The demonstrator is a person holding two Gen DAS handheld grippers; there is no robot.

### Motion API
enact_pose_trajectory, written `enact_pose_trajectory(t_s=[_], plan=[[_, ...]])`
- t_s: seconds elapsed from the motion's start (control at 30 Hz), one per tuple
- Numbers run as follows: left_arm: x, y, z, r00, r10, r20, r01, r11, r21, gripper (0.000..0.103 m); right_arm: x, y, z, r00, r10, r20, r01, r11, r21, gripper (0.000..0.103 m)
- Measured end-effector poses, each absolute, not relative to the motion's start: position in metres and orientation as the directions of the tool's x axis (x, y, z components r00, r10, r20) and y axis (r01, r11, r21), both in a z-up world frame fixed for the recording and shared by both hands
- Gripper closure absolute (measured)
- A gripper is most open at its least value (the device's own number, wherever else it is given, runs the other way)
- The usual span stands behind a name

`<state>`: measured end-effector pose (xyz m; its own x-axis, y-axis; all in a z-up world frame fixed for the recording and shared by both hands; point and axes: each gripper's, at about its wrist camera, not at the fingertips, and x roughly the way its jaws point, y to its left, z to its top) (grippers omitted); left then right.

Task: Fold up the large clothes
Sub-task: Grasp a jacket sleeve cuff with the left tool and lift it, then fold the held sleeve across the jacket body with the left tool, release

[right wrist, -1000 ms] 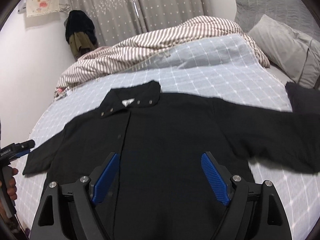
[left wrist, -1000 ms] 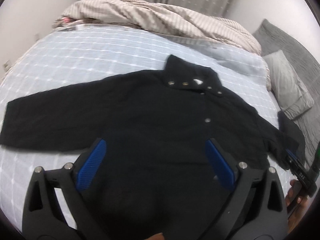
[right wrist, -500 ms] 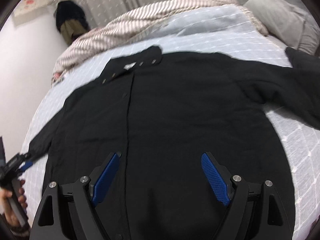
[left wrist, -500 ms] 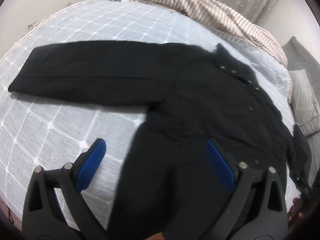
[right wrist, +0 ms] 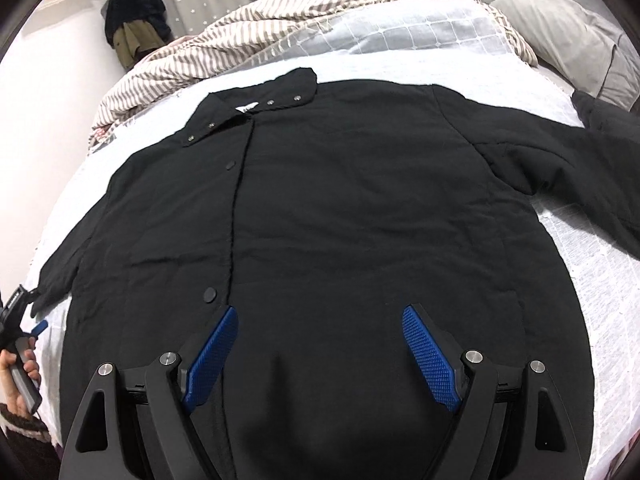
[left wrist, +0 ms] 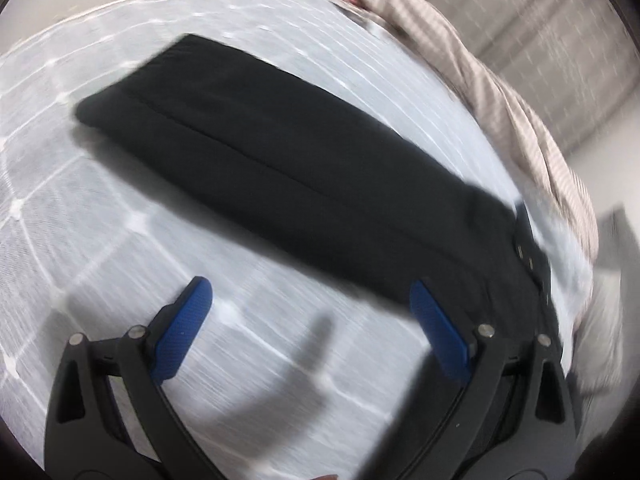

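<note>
A large black jacket (right wrist: 340, 208) lies flat and face up on the bed, collar at the far end, both sleeves spread out. My right gripper (right wrist: 318, 316) hovers open above its lower front, with nothing between its blue pads. In the blurred left wrist view, the jacket's left sleeve (left wrist: 280, 168) stretches across the sheet. My left gripper (left wrist: 308, 292) is open over bare sheet just below that sleeve, its right fingertip (left wrist: 424, 300) at the sleeve's lower edge. In the right wrist view that gripper shows at the far left edge, held by a hand (right wrist: 16, 376) near the cuff.
The bed has a pale blue checked sheet (left wrist: 80, 208). A striped duvet (right wrist: 304, 12) is bunched at the far side. Grey pillows (right wrist: 568, 32) lie at the right. Dark clothes (right wrist: 134, 20) hang by the curtains.
My left gripper has swung left and down from the jacket's body to the left sleeve, rolling as it went. My right gripper has sunk a little closer to the jacket front.
</note>
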<state>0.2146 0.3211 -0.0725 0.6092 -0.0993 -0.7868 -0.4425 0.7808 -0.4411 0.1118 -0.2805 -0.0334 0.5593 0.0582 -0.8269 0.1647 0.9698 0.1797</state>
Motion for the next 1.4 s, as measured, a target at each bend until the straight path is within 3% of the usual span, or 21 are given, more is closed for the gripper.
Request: enact_pose_trajectory(t_s=[0.2,0.3,0.4,0.47,0.53,0.8,0.93,1.03,1.4], plan=[[0.219,0.363,-0.087,0.679,-0.020,-0.734,-0.527,0.682,-0.506,0.008,0.119,-0.279,-0.041,0.552,0.058,-0.832,0.163,0.971,0.176,0.017],[0.233,0.373,-0.087,0.681,0.049,-0.731,-0.556,0.684,-0.472,0.023,0.121,-0.275,-0.041,0.551,0.059,-0.833,0.142,0.977,0.162,0.017],[0.244,0.384,-0.092,0.686,0.100,-0.721,-0.582,0.670,-0.461,0.047,0.122,-0.276,-0.041,0.551,0.054,-0.832,0.131,0.980,0.150,0.017],[0.245,0.396,-0.093,0.689,0.105,-0.717,-0.592,0.653,-0.473,0.077,0.123,-0.279,-0.042,0.548,0.055,-0.835,0.128,0.981,0.149,0.017],[0.246,0.398,-0.084,0.705,0.122,-0.699,-0.589,0.650,-0.481,0.090,0.124,-0.283,-0.043,0.546,0.041,-0.837,0.138,0.981,0.137,0.017],[0.252,0.349,0.021,0.860,0.136,-0.491,-0.405,0.767,-0.497,0.093,0.123,-0.302,-0.031,0.580,0.009,-0.815,0.169,0.977,0.132,0.017],[0.245,0.291,0.084,0.936,0.059,-0.346,-0.232,0.845,-0.482,0.093,0.120,-0.313,-0.027,0.592,0.016,-0.805,0.197,0.967,0.164,0.017],[0.240,0.246,0.113,0.957,-0.020,-0.288,-0.115,0.888,-0.444,0.093,0.118,-0.318,-0.025,0.598,0.017,-0.801,0.208,0.962,0.176,0.017],[0.258,0.097,0.110,0.890,-0.318,-0.328,0.174,0.899,-0.401,0.093,0.114,-0.329,-0.019,0.620,0.015,-0.784,0.226,0.954,0.197,0.017]])
